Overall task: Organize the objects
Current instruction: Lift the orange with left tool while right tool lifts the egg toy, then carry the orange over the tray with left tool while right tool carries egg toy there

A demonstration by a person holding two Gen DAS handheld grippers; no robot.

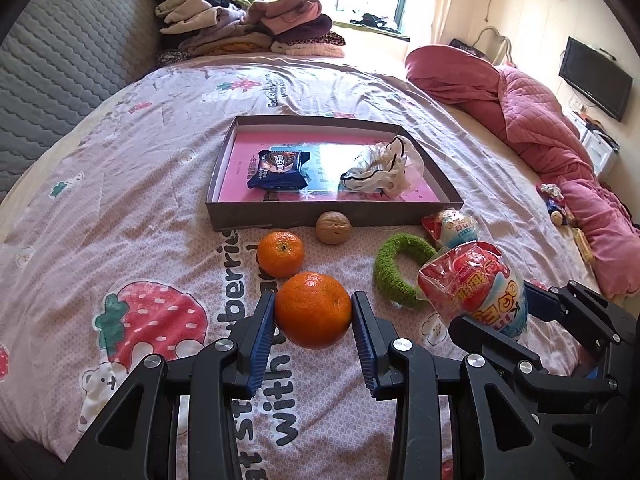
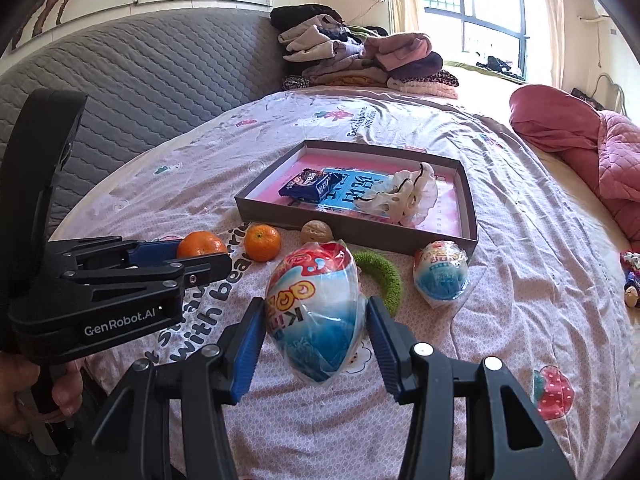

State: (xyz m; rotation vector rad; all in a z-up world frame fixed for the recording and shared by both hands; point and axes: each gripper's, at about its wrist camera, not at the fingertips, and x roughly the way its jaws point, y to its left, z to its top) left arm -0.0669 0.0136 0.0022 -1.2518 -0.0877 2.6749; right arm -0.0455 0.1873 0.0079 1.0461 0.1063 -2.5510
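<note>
- the left claw (image 1: 313, 312) is clamped on a large orange (image 1: 313, 310), blue pads pressing its two sides; the fruit hangs clear of the bed sheet (image 1: 160, 160).
- the right claw (image 2: 316, 316) grips a wrapped egg-shaped treat (image 2: 316, 312) in red, white and blue plastic, pads against both flanks, the treat lifted off the sheet.
- in the left wrist view the right claw shows at 4 o'clock from the large orange, with its treat; in the right wrist view the left claw shows at 9 o'clock, a hand (image 2: 24, 384) around its handle at the lower left.
- a smaller orange (image 1: 280, 253) lies on the sheet at 11 o'clock from the held one, close by but apart.
- a walnut (image 1: 333, 227) sits just in front of the near wall of a shallow grey tray (image 1: 304, 212), at 12 o'clock from the held orange.
- a green fuzzy ring (image 1: 394, 272) lies at 2 o'clock from the held orange, and a second wrapped egg treat (image 1: 452, 227) rests beyond it near the tray's near right corner.
- inside the tray: a dark blue snack packet (image 1: 280, 169) on the left, a crumpled white cloth with black trim (image 1: 384, 172) on the right, both on a pink and blue lining.
- folded clothes (image 1: 248, 24) are stacked at the far end of the bed; a pink quilt (image 1: 540, 120) is bunched at 2 o'clock.
</note>
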